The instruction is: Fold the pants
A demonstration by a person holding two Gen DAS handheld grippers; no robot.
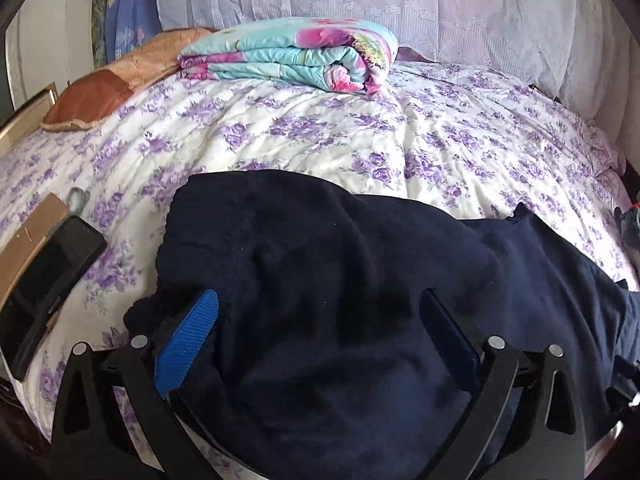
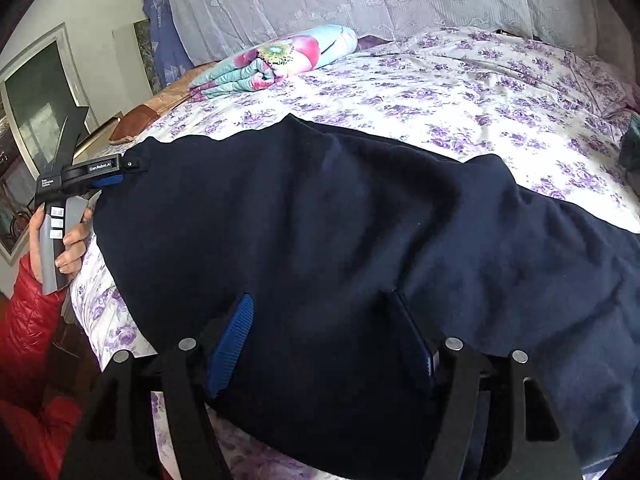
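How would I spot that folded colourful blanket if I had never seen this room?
Start at the bed with the purple-flowered sheet. Look to its far side, just before the white lace curtain. There lies the folded blanket, turquoise with big pink flowers, brighter than the brown pillow beside it.

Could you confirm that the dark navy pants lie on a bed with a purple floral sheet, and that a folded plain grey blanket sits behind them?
Not quite: the folded blanket is turquoise with pink flowers, not plain grey, as the left wrist view shows. The navy pants do lie on the purple floral sheet.
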